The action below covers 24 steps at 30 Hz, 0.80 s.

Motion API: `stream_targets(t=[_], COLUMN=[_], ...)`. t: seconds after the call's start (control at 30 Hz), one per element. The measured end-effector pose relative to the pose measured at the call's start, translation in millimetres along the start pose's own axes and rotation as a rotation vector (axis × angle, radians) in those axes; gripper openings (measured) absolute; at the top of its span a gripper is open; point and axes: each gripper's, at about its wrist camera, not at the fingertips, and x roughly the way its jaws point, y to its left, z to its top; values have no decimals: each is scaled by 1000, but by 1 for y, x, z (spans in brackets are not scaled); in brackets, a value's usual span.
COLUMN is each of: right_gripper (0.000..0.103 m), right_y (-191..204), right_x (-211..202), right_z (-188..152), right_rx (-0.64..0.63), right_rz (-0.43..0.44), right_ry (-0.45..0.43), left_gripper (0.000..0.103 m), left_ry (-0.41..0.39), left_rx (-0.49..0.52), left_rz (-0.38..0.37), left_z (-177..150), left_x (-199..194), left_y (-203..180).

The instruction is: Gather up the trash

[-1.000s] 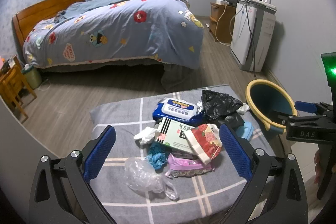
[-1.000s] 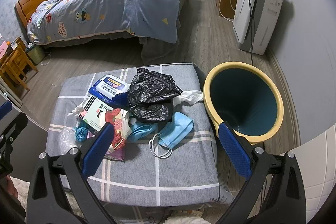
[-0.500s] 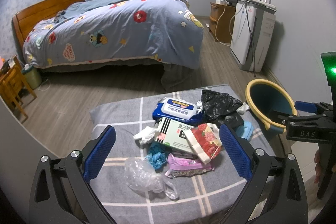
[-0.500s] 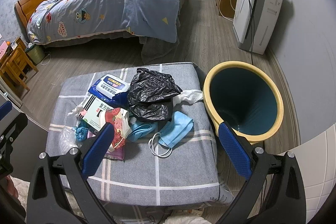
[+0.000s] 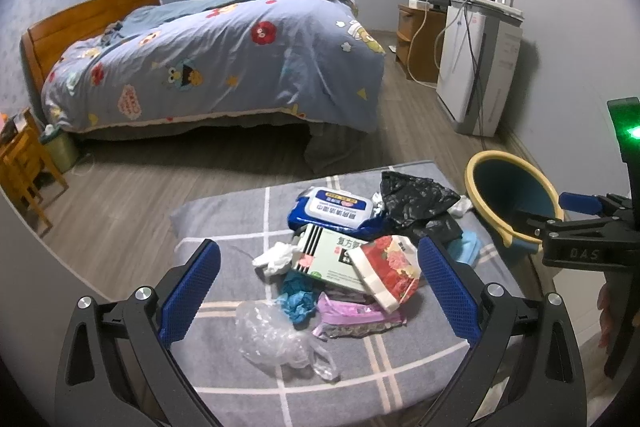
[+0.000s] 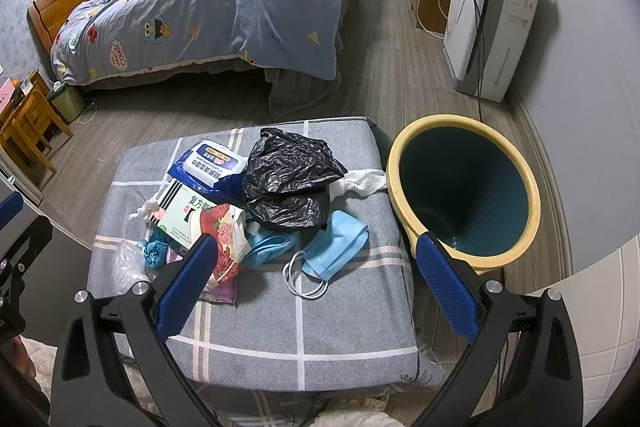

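A pile of trash lies on a grey checked cushion [image 6: 280,315]: a black plastic bag [image 6: 288,183], a blue wet-wipe pack [image 6: 212,163], a green and white box [image 5: 332,259], a red flowered packet [image 5: 388,267], blue face masks [image 6: 336,247], a clear plastic bag [image 5: 276,339], a purple wrapper [image 5: 352,319] and white tissue [image 6: 360,183]. A blue bin with a yellow rim [image 6: 468,195] stands right of the cushion. My left gripper [image 5: 320,291] is open above the pile's near side. My right gripper [image 6: 316,283] is open above the masks.
A bed with a blue cartoon quilt [image 5: 224,63] fills the back of the room. A white appliance with cables [image 5: 476,67] and a wooden cabinet [image 5: 420,43] stand along the right wall. A wooden stool [image 5: 24,167] is at the left. The floor is wood.
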Motion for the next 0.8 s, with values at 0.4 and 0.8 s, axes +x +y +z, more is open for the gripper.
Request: stream_targets(t=[0.4,0.8], right_gripper=[97,97], right_y=[11,47], right_x=[6,61], right_z=[-8,5], right_rx=[-32,-111], right_rz=[-22,36], right_ry=[14,124], left_gripper=[98,98], left_ry=[-2,68], left_rx=[-49,-20], left_rz=[-8,45], left_z=[10,16], left_x=[4,31], left_y=[20,40])
